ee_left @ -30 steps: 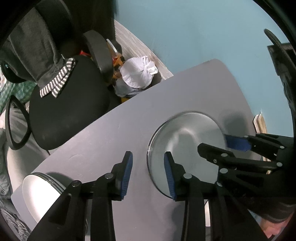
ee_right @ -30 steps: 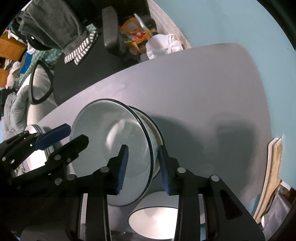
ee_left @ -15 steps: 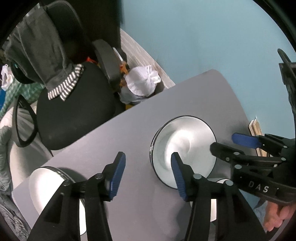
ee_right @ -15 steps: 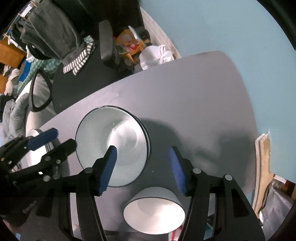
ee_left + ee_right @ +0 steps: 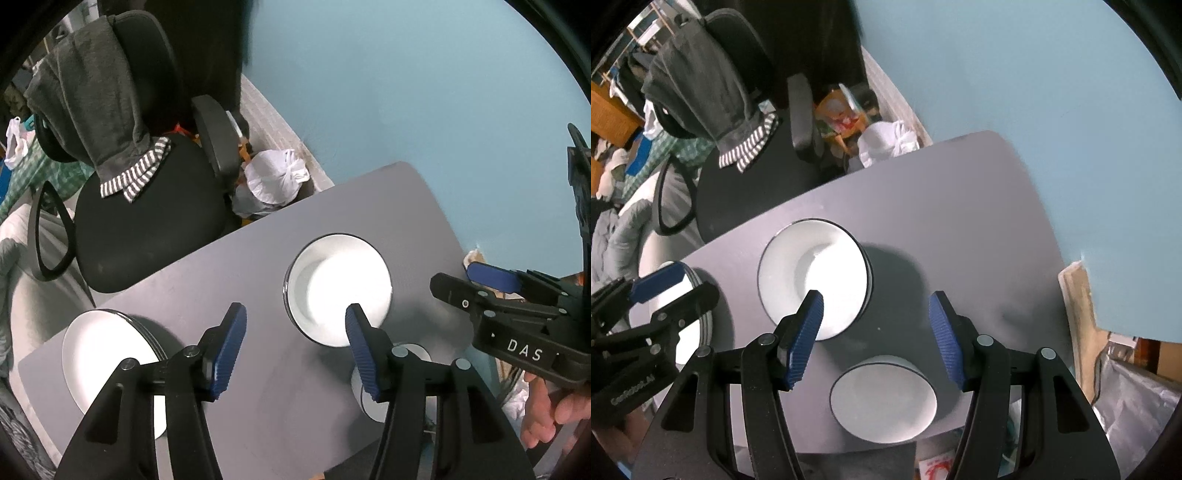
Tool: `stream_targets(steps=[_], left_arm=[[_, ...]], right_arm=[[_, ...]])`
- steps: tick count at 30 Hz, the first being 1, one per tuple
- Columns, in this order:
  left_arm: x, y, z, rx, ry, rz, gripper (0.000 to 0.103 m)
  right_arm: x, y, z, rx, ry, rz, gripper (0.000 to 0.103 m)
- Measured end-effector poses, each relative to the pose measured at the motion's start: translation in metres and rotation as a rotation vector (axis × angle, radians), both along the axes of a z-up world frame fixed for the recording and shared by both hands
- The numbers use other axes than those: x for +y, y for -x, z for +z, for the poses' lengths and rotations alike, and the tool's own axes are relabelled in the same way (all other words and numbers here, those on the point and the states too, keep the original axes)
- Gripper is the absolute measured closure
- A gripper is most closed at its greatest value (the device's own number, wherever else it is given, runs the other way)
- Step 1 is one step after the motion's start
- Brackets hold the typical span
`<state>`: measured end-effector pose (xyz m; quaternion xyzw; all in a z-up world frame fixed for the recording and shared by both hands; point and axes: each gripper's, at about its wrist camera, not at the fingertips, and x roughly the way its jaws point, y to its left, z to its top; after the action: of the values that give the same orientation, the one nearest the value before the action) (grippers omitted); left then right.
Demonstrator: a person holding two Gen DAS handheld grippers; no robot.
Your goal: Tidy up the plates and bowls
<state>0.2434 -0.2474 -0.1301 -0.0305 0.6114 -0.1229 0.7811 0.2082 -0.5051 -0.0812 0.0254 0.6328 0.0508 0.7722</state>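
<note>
A stack of white, black-rimmed bowls (image 5: 338, 291) (image 5: 814, 280) sits in the middle of the grey table (image 5: 258, 266) (image 5: 960, 221). A stack of white plates (image 5: 107, 358) (image 5: 696, 317) lies at the table's left end. One smaller white bowl (image 5: 882, 398) (image 5: 417, 354) stands near the front edge. My left gripper (image 5: 295, 332) hovers above the table just left of the bowl stack, its jaws opening with nothing between them. My right gripper (image 5: 875, 306) hangs open and empty above the stack's right side.
A black office chair (image 5: 147, 221) draped with a grey garment stands beyond the table's far left side. A white plastic bag (image 5: 275, 181) lies on the floor by the blue wall. A wooden board (image 5: 1078, 302) leans at the table's right end. A hand (image 5: 554, 410) grips the right tool.
Both grippers have let go of the top bowl's rim, widened their jaws and risen. The bowl, tilted before, now rests level in the stack.
</note>
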Motion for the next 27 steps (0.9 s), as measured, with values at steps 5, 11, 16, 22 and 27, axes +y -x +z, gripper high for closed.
stream_targets(steps=[5,11,16,22,27], left_arm=[[0.001,0.011,0.019,-0.029,0.006,-0.018,0.046],[0.008,0.022,0.041,-0.074,0.013,-0.017,0.046],[0.007,0.034,0.055,-0.114,0.006,-0.048,0.043],[0.004,0.046,0.061,-0.134,0.001,-0.094,0.041],[0.003,0.058,0.071,-0.157,0.006,-0.133,0.041]], right_arm=[[0.004,0.010,0.018,-0.044,0.024,0.008,0.044],[0.005,0.024,0.041,-0.087,0.030,0.003,0.044],[0.005,0.036,0.057,-0.118,0.031,-0.012,0.044],[0.001,0.053,0.072,-0.144,0.027,-0.042,0.044],[-0.004,0.067,0.083,-0.166,0.033,-0.074,0.044]])
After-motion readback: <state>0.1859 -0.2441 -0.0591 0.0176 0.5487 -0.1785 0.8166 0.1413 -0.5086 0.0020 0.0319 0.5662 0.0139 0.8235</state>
